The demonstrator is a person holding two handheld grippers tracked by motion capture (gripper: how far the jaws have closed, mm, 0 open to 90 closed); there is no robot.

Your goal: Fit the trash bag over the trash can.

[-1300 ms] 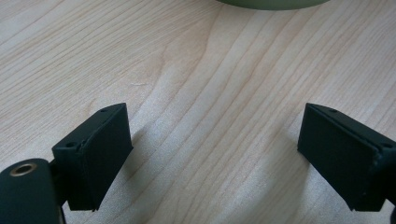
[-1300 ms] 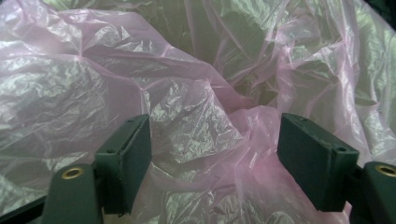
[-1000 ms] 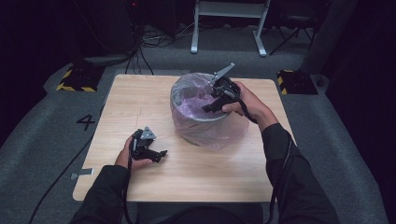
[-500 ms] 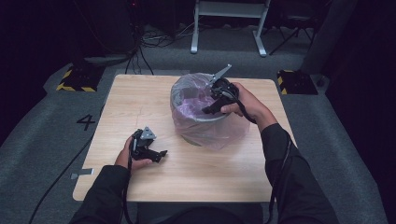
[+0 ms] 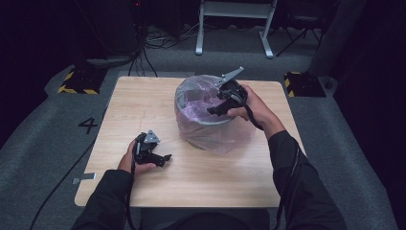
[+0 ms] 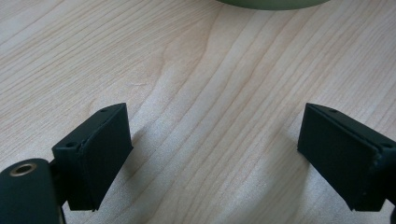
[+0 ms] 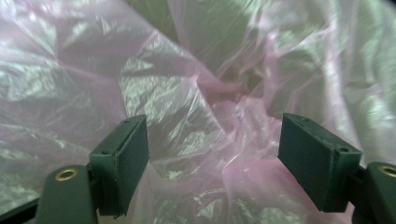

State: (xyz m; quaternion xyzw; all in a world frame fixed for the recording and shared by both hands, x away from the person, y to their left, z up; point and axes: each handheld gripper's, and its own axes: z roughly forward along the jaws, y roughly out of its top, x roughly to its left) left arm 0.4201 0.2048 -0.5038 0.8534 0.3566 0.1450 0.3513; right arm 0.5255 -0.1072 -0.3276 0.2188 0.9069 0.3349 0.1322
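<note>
A round bin (image 5: 203, 136) lined with a thin pink plastic bag (image 5: 201, 100) stands in the middle of the wooden table (image 5: 143, 105). My right gripper (image 5: 216, 109) hangs over the bin's right rim, pointing into the bag. In the right gripper view its jaws stand wide apart over the crumpled pink plastic (image 7: 205, 93), with nothing pressed between the pads (image 7: 128, 161). My left gripper (image 5: 165, 159) rests low on the table, front left of the bin. In the left gripper view its jaws are apart over bare wood (image 6: 210, 107).
The bin's green base (image 6: 271, 3) shows at the top of the left gripper view. Loose bag plastic (image 5: 225, 139) drapes down the bin's front right side. A white stand (image 5: 234, 24) and cables lie on the floor beyond the table.
</note>
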